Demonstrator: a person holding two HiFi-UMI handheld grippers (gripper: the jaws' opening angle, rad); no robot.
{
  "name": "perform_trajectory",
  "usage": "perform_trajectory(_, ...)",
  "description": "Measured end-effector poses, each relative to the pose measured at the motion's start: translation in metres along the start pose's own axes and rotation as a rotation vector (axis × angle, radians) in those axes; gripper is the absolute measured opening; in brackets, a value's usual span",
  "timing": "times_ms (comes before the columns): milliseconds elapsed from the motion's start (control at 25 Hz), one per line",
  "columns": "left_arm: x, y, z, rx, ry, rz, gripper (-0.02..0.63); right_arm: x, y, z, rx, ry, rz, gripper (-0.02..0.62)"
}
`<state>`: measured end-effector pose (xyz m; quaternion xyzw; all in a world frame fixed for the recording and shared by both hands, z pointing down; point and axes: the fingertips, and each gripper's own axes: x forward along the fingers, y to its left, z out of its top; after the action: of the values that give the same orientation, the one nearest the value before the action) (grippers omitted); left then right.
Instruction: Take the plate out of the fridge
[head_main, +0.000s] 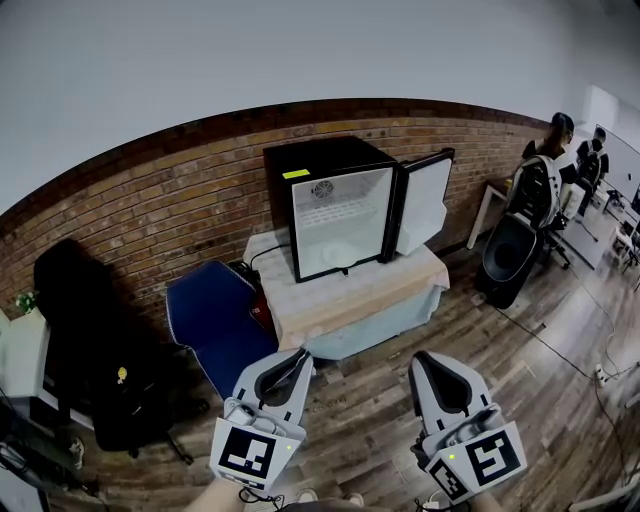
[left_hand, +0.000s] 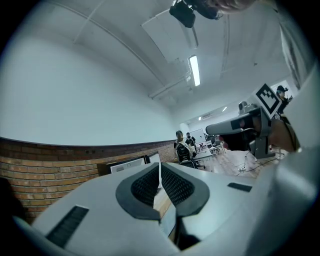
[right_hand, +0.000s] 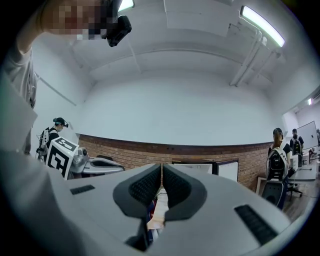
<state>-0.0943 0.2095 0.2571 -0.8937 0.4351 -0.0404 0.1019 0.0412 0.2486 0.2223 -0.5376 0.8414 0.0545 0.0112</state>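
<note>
Fingers of left gripper pressed together, nothing between; fingers of right gripper likewise pressed together and empty. Both grippers level at near edge of head view, well apart from fridge. Red brick wall across far side; wood-plank floor below; cloth-covered tabletop against that wall; black fridge standing on tabletop, door swung open to right, white inside showing; blue chair just left of tabletop; seated people small at far right. Plate not to be made out at this range: only a faint low shape at bottom of fridge's inside, too small to call.
</note>
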Motion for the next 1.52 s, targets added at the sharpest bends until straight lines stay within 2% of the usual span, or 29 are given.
perform_trajectory(1120, -0.008, -0.073, 0.001, 0.028, 0.040, 0.077, 0.026, -0.055, -0.034, -0.021, 0.033, 0.006, 0.094, 0.034)
perform_trajectory(1520, 0.012, -0.070, -0.015, 0.026, 0.034, 0.081, 0.026, -0.044, -0.050, -0.042, 0.038, 0.014, 0.080, 0.034)
